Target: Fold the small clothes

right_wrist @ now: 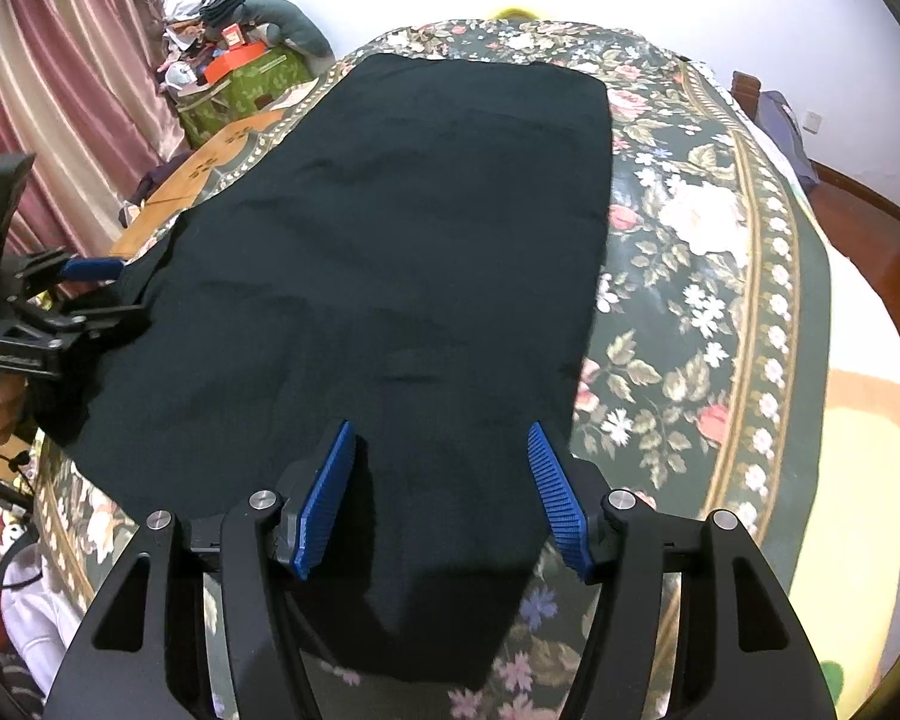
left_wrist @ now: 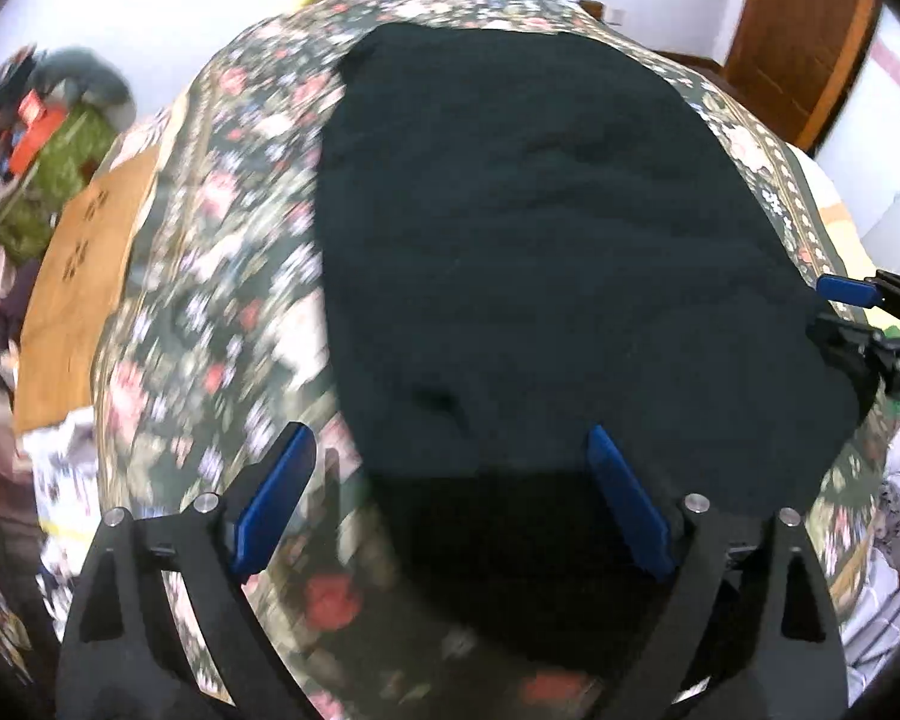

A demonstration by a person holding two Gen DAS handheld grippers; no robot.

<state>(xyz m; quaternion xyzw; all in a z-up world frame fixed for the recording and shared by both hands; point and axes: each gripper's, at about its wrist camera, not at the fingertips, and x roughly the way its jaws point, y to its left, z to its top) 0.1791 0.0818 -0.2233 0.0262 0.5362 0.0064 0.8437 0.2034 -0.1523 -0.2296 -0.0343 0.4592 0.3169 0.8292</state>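
A dark, soft, roughly rectangular garment (right_wrist: 402, 252) lies flat on the floral quilted bed (right_wrist: 702, 252). The left gripper (left_wrist: 450, 450) gapes wide, empty; the right gripper (right_wrist: 441, 444), with ribbed blue pads, stands half-spread above the cloth's near end, holding nothing.

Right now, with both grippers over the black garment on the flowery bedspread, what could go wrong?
1. The left gripper straddles the black garment's near edge; closing there may pinch the floral bedspread too.
2. The right gripper stands open over the cloth, gripping nothing, so one-sided pulling could skew it.
3. Creases in the middle could get folded in.
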